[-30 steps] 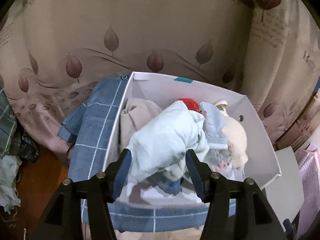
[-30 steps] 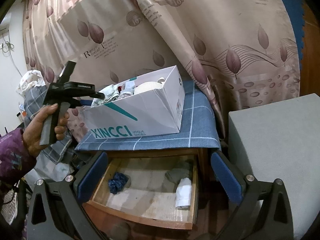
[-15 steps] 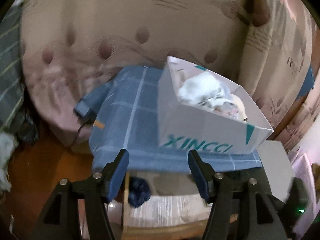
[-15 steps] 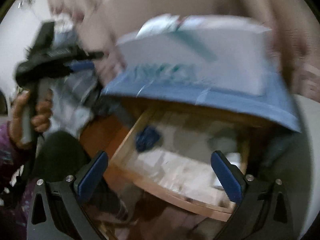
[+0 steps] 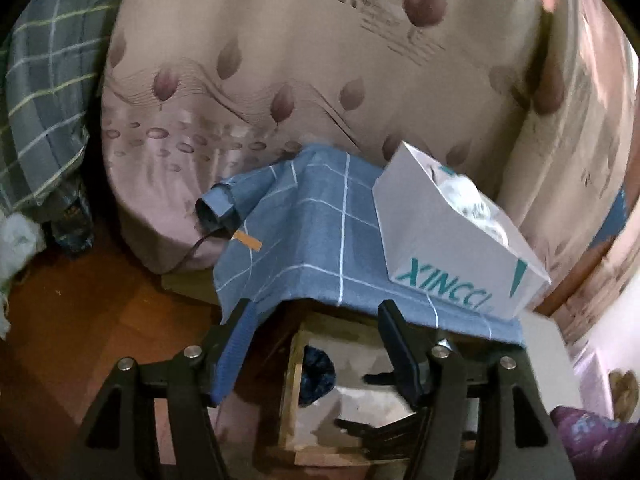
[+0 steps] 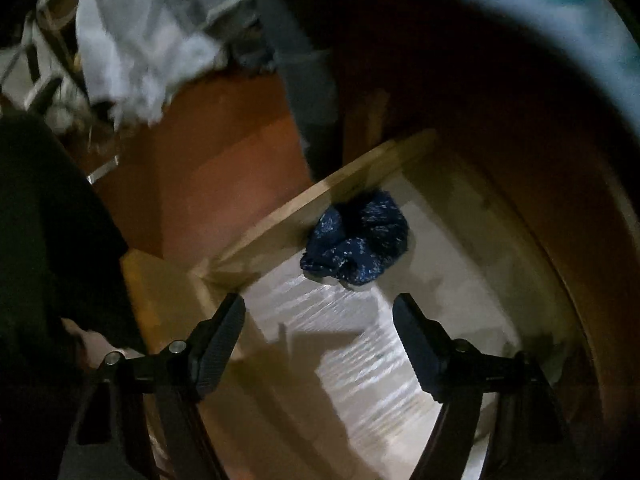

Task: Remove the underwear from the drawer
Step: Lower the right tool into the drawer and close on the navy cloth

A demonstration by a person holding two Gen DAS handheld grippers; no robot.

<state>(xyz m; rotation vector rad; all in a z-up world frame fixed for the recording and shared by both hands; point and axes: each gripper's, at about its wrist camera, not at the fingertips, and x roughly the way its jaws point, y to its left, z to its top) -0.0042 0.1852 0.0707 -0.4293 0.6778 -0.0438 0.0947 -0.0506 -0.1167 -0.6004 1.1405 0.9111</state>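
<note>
- Right gripper (image 6: 319, 338) points steeply down into the open drawer (image 6: 280, 220); jaws part-way apart and have just been closing, nothing between them; only the pale drawer floor shows in the gap.
- Target: dark blue speckled underwear (image 6: 356, 240), bunched, centre of the right wrist frame, lying against the drawer's wooden side wall; just beyond the fingertips, not touched.
- Left gripper (image 5: 316, 346) low in its frame; jaws moderately wide and have just been opening a little, empty; the same blue bundle (image 5: 318, 372) shows between its fingers, down in the drawer.
- Above the drawer, centre of the left frame: blue checked cloth (image 5: 320, 240) draped over the top; white box (image 5: 452, 240) of clothes on it, at right.
- Risks, judged:
  - bundle sits tight to the wall; one finger may strike the wood and the pinch miss;
  - jaws may be too narrow to straddle the wad, taking only a fold that slips on lifting;
  - right frame is blurred and dark, so aim is uncertain;
  - both grippers near one drawer; they may collide;
  - the overhanging cloth could snag on the way up.
</note>
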